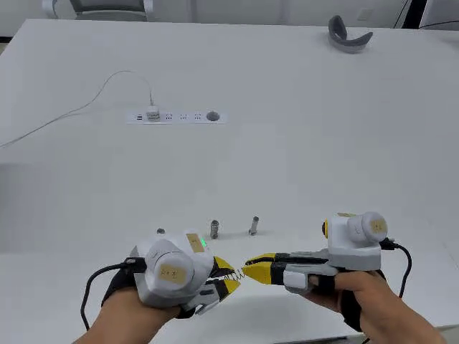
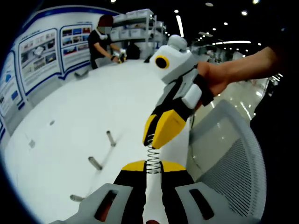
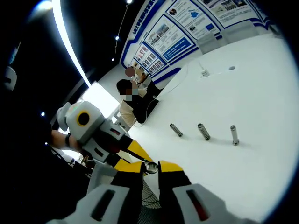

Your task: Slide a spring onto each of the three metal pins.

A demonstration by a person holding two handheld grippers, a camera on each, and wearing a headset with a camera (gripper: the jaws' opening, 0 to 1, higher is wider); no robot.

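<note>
A small steel spring (image 1: 238, 275) is stretched between my two grippers just above the table's near edge. My left gripper (image 1: 231, 281) is shut on one end and my right gripper (image 1: 252, 271) is shut on the other. In the left gripper view the spring (image 2: 152, 156) rises from my own jaws to the right gripper (image 2: 156, 140). In the right gripper view the spring's end (image 3: 150, 168) sits between the yellow tips. Three metal pins stand beyond the grippers: left (image 3: 175, 130), middle (image 3: 203, 131), right (image 3: 234, 135). The left and middle look coiled, as if carrying springs; the right one is bare.
A white power strip (image 1: 176, 116) with a plugged cable lies mid-table. A grey curved object (image 1: 349, 34) rests at the far right. A mesh chair (image 2: 238, 158) stands beside the table's near edge. People work at a distant bench (image 2: 100, 42).
</note>
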